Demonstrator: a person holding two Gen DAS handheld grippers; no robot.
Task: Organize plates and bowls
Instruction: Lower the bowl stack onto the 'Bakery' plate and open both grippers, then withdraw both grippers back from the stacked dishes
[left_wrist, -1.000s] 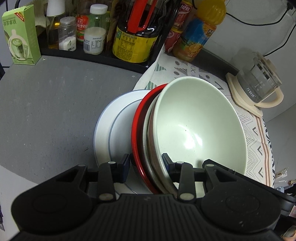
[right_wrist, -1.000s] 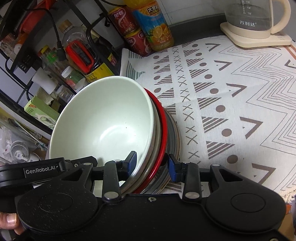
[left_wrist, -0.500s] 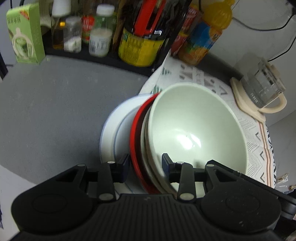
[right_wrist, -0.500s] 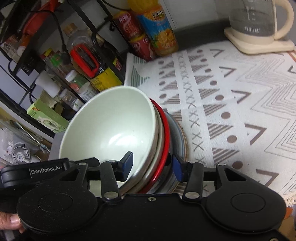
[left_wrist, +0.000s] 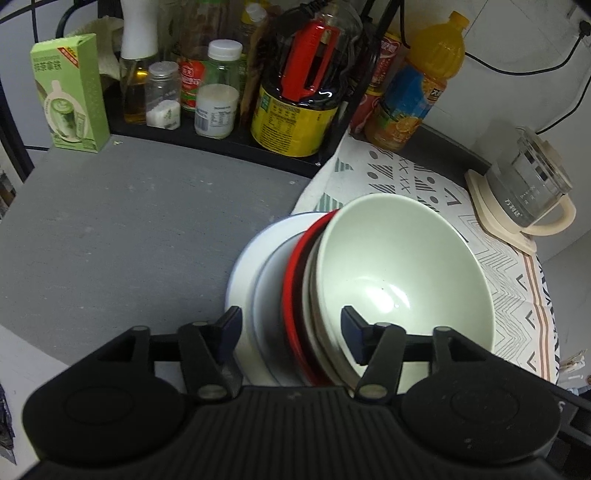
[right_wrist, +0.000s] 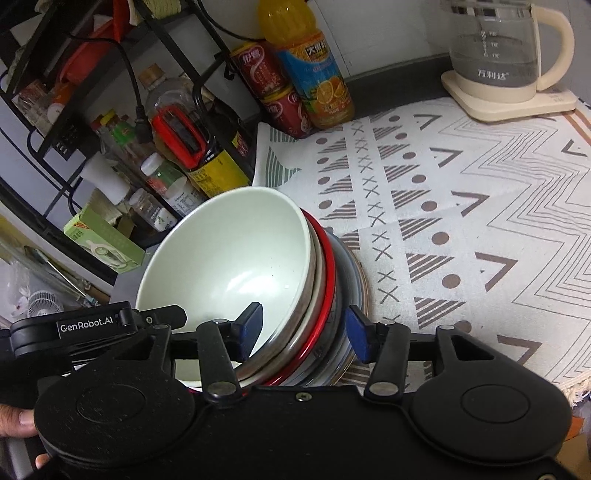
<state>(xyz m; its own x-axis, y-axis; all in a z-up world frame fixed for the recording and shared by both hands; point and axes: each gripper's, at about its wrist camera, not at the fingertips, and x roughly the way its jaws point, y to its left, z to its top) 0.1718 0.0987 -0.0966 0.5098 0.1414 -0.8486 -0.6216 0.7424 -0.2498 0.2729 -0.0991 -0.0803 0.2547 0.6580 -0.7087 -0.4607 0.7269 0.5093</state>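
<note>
A: Where's the pale green ceramic bowl (left_wrist: 402, 273)?

B: Nested in the red-rimmed plate (left_wrist: 293, 291), on the white round plate (left_wrist: 245, 266).

A: And the glass kettle (left_wrist: 528, 195)?

B: Far right, on the patterned cloth (right_wrist: 461, 221); the orange juice bottle (left_wrist: 417, 85) stands far behind.

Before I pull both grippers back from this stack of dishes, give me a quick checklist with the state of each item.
1. Left gripper off the stack: ok, jaws opening, pads clear of the rims.
2. Right gripper off the stack: ok, jaws opening, gaps on both sides.
3. Pale green bowl nested on top: ok.
4. Red-rimmed plate seated within the stack: ok.
5. Stack resting level: cannot tell.
6. Glass kettle away from the stack: ok.
</note>
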